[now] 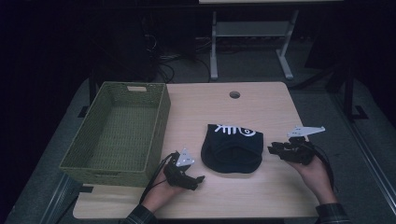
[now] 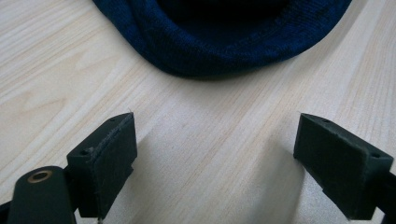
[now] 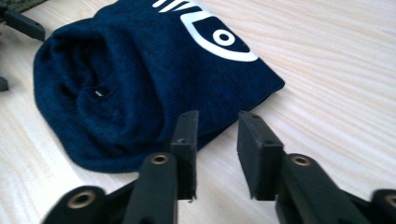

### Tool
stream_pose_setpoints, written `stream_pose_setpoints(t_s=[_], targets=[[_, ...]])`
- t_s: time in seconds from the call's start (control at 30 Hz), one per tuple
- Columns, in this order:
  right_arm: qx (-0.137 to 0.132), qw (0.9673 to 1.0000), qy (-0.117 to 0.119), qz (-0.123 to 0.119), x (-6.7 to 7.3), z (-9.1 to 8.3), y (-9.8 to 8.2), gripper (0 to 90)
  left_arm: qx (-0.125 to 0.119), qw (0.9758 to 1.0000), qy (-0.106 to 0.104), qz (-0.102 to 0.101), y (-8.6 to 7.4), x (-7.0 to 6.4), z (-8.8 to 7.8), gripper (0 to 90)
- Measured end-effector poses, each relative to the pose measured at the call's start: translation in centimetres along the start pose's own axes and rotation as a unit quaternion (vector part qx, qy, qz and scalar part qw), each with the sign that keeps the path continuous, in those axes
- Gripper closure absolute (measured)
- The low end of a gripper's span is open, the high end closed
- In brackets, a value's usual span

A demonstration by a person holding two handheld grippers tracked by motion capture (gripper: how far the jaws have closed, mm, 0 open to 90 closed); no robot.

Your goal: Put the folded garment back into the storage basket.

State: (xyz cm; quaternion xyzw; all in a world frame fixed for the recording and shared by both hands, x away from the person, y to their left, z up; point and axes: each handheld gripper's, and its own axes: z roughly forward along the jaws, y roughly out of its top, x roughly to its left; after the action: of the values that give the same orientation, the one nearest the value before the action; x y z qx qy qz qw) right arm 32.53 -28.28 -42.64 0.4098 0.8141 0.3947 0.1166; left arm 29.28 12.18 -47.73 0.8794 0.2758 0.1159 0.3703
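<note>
Two forearms in plaid sleeves are seen entering from the bottom edge of the high view; the left gripper [image 1: 198,179] is held low at lower centre-left, angled toward the navy beanie [image 1: 232,148], its jaws spread wide with bare table [image 1: 261,196] between them; the right gripper [image 1: 272,149] is held level at centre-right, pointed leftward at the beanie's edge, its jaws parted narrowly and nothing clasped; the beanie is laid flat mid-table, right of the green woven basket [image 1: 119,133].

Dark blue beanie [image 3: 140,88] — just beyond narrowly parted jaws
</note>
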Motion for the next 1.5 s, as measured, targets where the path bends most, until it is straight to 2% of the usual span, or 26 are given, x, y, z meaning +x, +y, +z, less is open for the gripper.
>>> stream_pose_setpoints(t_s=[0.03,0.13,0.23,0.43,0.6,0.9,1.27,1.5], targets=[[0.0,1.0,0.0,0.0,0.0,0.0,0.0,71.1,0.0,1.0,0.0,0.0,0.0,0.0,0.0,12.4],[-0.009,0.9999,0.002,-0.005,-0.3,0.1,0.6,79.5,0.0,1.0,0.0,0.0,0.0,0.0,0.0,12.4],[0.001,0.9999,0.003,-0.01,-0.5,0.3,1.2,83.3,0.0,1.0,0.0,-0.001,0.0,0.0,0.0,12.4],[0.0,0.9999,0.007,-0.011,-0.7,0.7,2.3,89.9,-0.001,1.0,0.0,-0.002,0.0,0.0,0.0,12.4],[-0.001,0.9998,0.009,-0.016,-0.8,1.2,3.1,90.0,0.0,1.0,0.0,0.0,0.0,0.0,0.0,12.4],[0.001,1.0,0.009,-0.003,-1.6,3.0,4.1,90.0,0.0,1.0,0.0,0.0,0.0,0.0,0.0,12.4],[0.003,0.9999,-0.004,0.009,-2.9,5.1,4.0,90.0,0.0,1.0,0.0,0.0,0.0,0.0,0.0,12.4],[0.001,0.9996,-0.018,0.023,-3.9,7.4,4.0,90.0,0.0,1.0,0.0,0.0,0.0,0.0,0.0,12.4]])
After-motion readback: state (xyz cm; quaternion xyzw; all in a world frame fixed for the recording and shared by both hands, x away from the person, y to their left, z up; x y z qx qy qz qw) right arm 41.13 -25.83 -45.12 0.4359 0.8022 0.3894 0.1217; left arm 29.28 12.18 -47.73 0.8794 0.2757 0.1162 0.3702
